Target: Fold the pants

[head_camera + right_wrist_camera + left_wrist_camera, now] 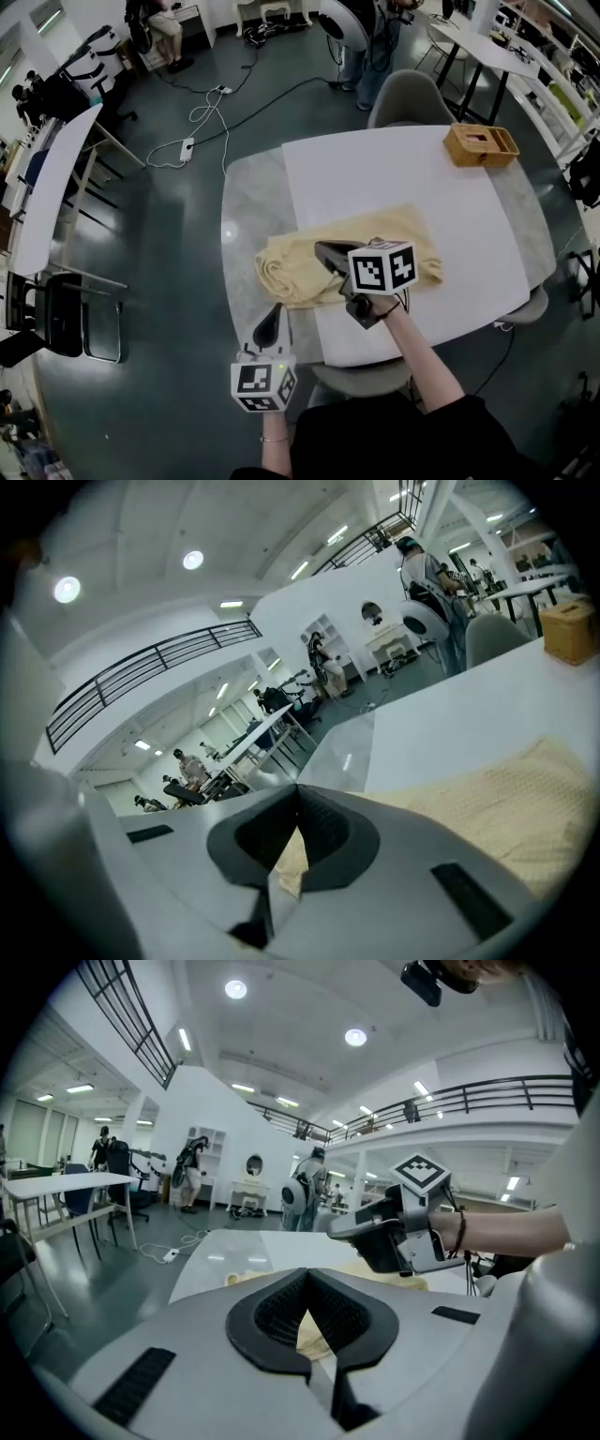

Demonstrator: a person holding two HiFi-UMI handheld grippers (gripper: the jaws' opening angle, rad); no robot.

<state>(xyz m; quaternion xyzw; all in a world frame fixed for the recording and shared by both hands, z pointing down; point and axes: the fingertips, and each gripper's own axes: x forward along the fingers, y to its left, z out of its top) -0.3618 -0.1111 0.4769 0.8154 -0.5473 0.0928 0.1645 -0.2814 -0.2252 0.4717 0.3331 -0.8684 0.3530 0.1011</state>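
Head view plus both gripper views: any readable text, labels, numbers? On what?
None readable in any view.
Left gripper and right gripper: square marker patterns only, no letters.
Wooden box: no legible print.
Pants: no tag or print showing.

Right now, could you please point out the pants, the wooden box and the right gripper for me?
pants [403, 227], head view, flat right part.
wooden box [487, 150], head view, top face.
right gripper [321, 249], head view, between fingertips.
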